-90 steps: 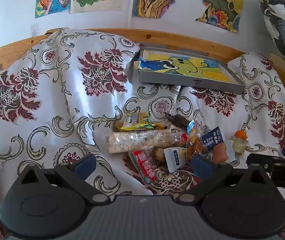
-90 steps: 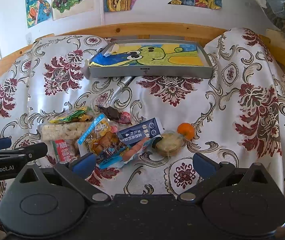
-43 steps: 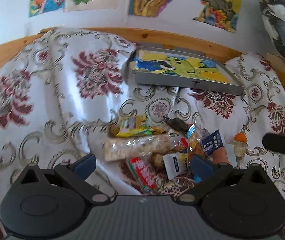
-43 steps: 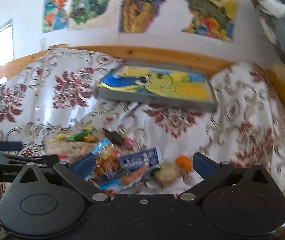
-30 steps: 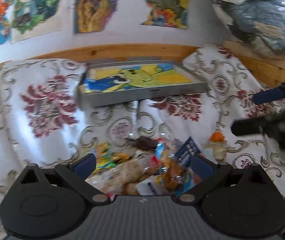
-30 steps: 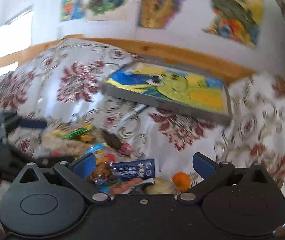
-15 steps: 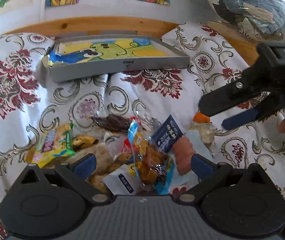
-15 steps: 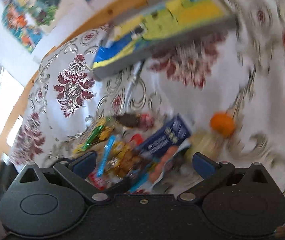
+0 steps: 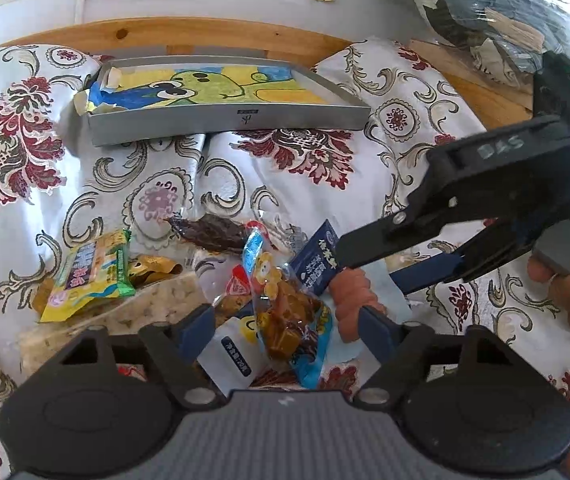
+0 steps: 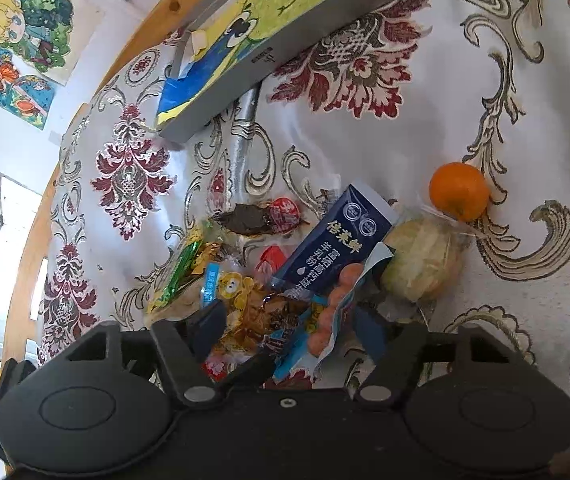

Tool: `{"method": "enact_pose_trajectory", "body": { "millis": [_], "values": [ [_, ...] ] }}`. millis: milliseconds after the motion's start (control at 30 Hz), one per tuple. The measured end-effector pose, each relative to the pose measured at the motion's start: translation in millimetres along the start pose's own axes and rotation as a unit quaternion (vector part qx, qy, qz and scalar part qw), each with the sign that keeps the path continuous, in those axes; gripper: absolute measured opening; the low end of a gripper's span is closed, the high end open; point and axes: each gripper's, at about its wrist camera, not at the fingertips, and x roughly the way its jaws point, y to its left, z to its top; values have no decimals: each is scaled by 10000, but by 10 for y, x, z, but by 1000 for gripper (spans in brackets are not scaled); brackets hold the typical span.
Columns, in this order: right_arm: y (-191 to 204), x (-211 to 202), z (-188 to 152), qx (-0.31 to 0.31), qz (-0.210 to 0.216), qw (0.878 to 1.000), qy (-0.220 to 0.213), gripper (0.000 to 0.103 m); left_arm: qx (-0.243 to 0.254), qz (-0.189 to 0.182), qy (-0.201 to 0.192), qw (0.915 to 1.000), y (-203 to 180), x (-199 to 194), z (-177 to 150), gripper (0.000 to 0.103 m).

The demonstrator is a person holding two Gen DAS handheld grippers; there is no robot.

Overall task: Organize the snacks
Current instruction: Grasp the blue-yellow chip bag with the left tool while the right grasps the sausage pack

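Both tongs have dropped onto the snack heap [image 9: 245,280] on the bed, left tongs [image 9: 285,326] and right tongs [image 10: 287,326] released and straddling the same clear pouch [image 9: 285,316], so they may collide or drag neighbours, nudging the orange [image 10: 459,190] away, short of the tray [image 9: 225,118].

Wrapped snacks [image 9: 277,300] heaped on cloth

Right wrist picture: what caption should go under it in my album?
Open hand-held gripper over a snack pile beside an orange.
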Motion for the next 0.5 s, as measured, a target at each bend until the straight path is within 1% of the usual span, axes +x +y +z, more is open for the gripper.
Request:
{"method": "enact_pose_trajectory", "body": {
  "millis": [133, 200, 233, 267, 367, 500],
  "values": [
    [-21, 76, -6, 13, -128, 9999, 54, 57, 86, -139, 8, 9999, -31, 9, -9, 72],
    [-28, 97, -15, 4, -207, 9998, 75, 53, 103, -231, 29, 9997, -34, 21, -12, 66],
    [-29, 105, -17, 0, -242, 9997, 74, 50, 88, -269, 43, 9996, -35, 31, -15, 64],
    [-29, 113, -18, -10, -279, 9996, 68, 48, 64, -316, 45, 9995, -29, 40, -19, 62],
    [-36, 129, -16, -31, -382, 9993, 39, 42, -58, -406, 11, 9992, -1, 64, -16, 59],
    [-55, 155, -21, -36, -506, 9987, 48, 35, -338, -526, 22, 9980, 78, 109, -7, 53]
  ]
}}
